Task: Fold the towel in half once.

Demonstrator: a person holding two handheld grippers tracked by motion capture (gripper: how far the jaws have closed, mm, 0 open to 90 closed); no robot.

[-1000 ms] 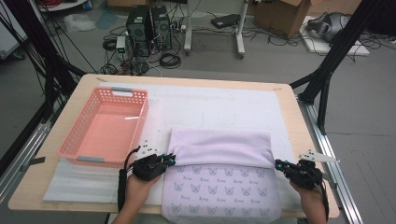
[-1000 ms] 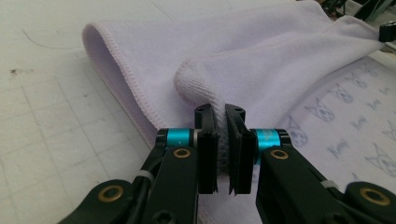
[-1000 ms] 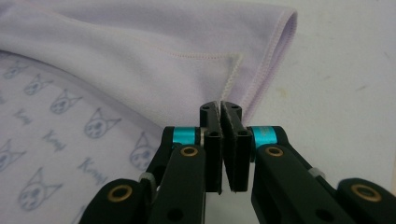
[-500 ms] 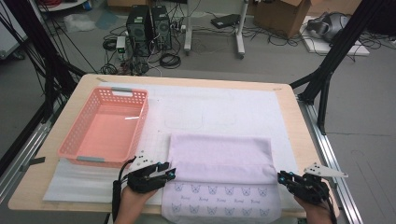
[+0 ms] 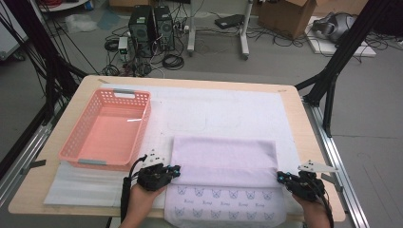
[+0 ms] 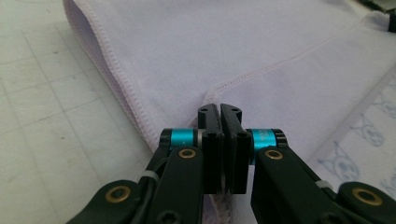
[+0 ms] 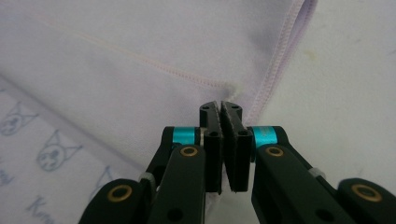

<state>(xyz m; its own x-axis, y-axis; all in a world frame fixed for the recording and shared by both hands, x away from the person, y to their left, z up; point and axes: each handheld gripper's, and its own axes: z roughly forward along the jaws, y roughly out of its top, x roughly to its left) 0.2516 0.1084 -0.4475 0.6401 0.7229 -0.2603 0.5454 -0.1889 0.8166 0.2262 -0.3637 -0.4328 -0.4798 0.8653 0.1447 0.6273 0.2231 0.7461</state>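
A lilac towel (image 5: 223,159) lies folded on the white mat, its upper layer plain. The lower layer (image 5: 223,204), printed with small cat faces, reaches the table's front edge. My left gripper (image 5: 175,170) is at the left end of the fold's near hem and my right gripper (image 5: 280,176) at the right end. In the left gripper view the jaws (image 6: 220,108) have just been closing and are shut on the hem corner, where the towel (image 6: 187,46) puckers at the tips. The right gripper (image 7: 220,105) has also just closed on its corner of the towel (image 7: 140,37).
A pink plastic basket (image 5: 142,128) stands at the left of the table, close to my left hand. The white mat (image 5: 214,109) covers most of the wooden tabletop. Black frame legs, cables and computer cases stand beyond the far edge.
Both grippers have come slightly nearer the front edge. The plain upper layer now lies flatter and reaches farther over the printed layer.
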